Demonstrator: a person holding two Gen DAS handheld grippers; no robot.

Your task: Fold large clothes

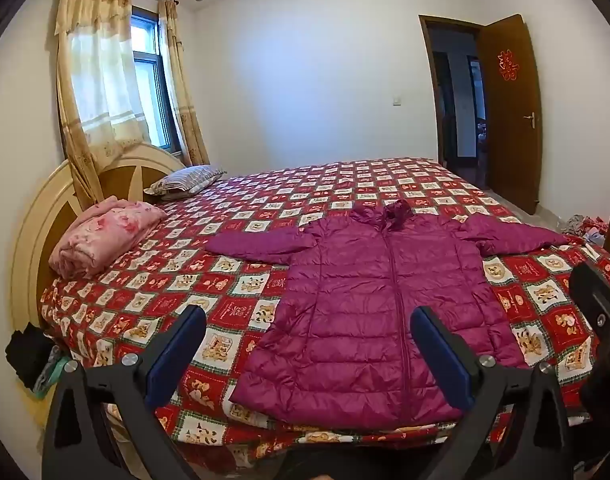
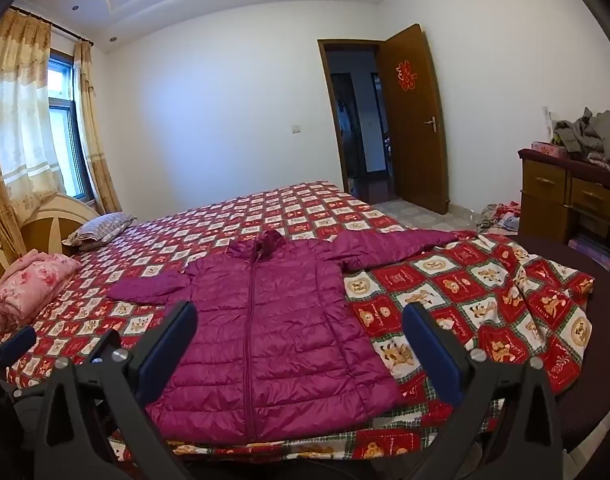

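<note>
While flat on the bed (image 1: pixel 137 304) | jacket (image 1: pixel 369 304): collar far, hem near | both jaws wide, empty

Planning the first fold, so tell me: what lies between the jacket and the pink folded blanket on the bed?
Only bare bedspread lies between the jacket and the blanket; the left wrist view shows it best.

I'm in a home bedroom. A bed (image 1: pixel 145 312) with a checked quilt, a pillow (image 1: pixel 187 178), window curtains (image 1: pixel 101 80) and a wooden door (image 2: pixel 415 120) surround me.
</note>
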